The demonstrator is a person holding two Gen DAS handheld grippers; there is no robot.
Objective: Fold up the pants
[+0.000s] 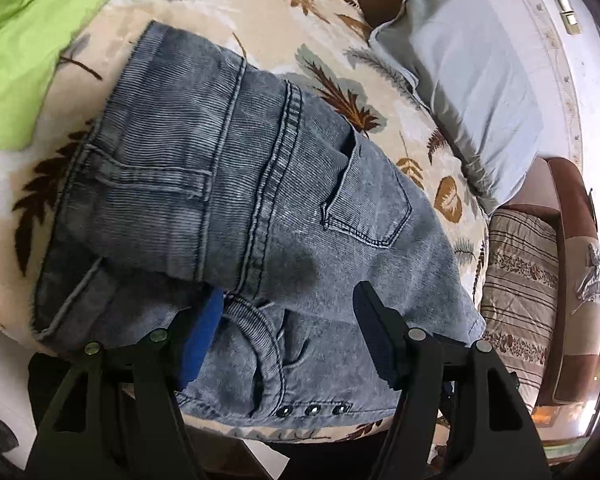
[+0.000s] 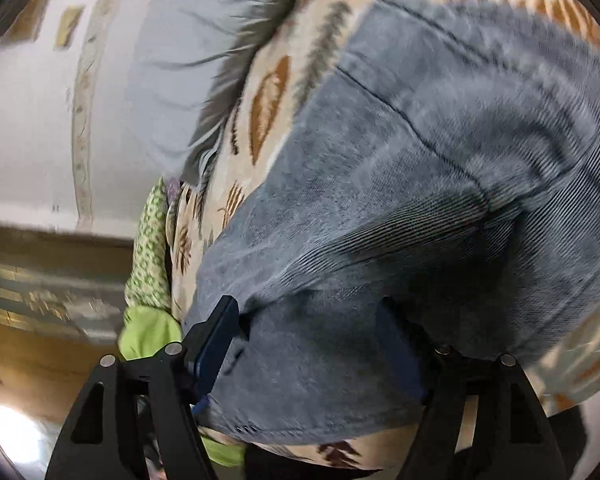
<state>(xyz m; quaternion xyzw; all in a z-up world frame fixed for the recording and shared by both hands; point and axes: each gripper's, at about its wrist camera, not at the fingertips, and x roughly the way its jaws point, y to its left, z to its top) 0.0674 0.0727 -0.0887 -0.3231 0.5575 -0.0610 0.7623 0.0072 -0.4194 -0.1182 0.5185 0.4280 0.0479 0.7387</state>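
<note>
Grey-blue washed denim pants (image 1: 220, 184) lie folded on a leaf-print blanket (image 1: 332, 52), back pocket up, one layer doubled over the seat. In the left wrist view my left gripper (image 1: 290, 320) hovers over the waistband end with its jaws apart. Its blue-padded left finger (image 1: 204, 328) touches the edge of the folded layer, and the right finger (image 1: 376, 336) rests on the cloth. The right wrist view is blurred. There my right gripper (image 2: 308, 328) is open, straddling a flat edge of the pants (image 2: 420, 160) without pinching it.
A grey pillow (image 1: 460, 80) lies beyond the pants, with a striped cushion (image 1: 516, 280) and a brown headboard to the right. A bright green cloth (image 1: 20, 60) covers the bed's far left and also shows beside the right gripper's left finger as green cloth (image 2: 148, 328).
</note>
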